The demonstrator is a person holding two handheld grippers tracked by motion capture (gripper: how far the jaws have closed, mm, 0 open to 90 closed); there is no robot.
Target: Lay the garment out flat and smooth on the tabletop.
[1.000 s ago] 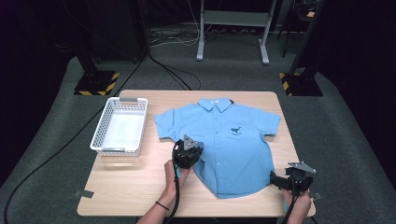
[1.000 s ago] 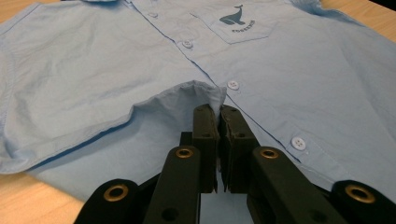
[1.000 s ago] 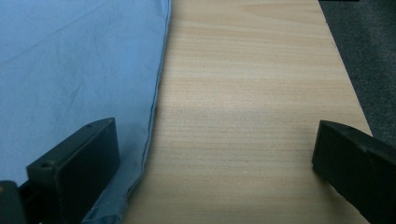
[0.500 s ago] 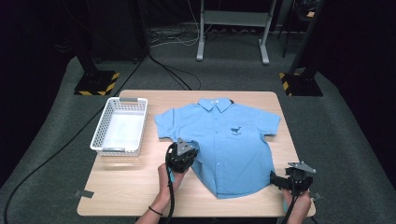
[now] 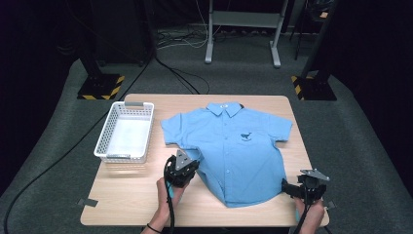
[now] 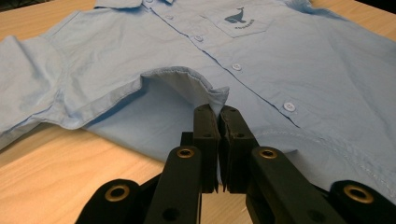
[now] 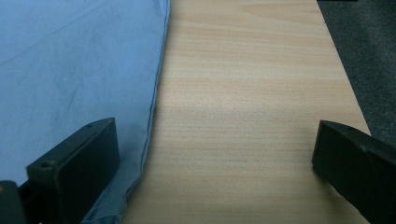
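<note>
A light blue short-sleeved shirt point(image 5: 238, 151) lies face up on the wooden table point(image 5: 131, 200), collar at the far side, with a whale print on its chest pocket point(image 6: 238, 19). My left gripper point(image 5: 190, 163) is shut on the shirt's left side edge point(image 6: 212, 95), which is lifted a little so the fabric folds up off the table. My right gripper point(image 5: 287, 186) stands open at the shirt's lower right corner. One of its jaws rests over the hem point(image 7: 140, 154), the other stands over bare wood, and nothing is pinched between them.
An empty white mesh basket point(image 5: 124, 131) stands at the table's left side, a short way from the left gripper. A cable trails from the table's left across the grey floor point(image 5: 58, 161). Metal stands with striped bases point(image 5: 100, 87) flank the far side.
My left gripper has moved left and toward the near edge, drawing the shirt's side edge with it. The right gripper has stayed put.
</note>
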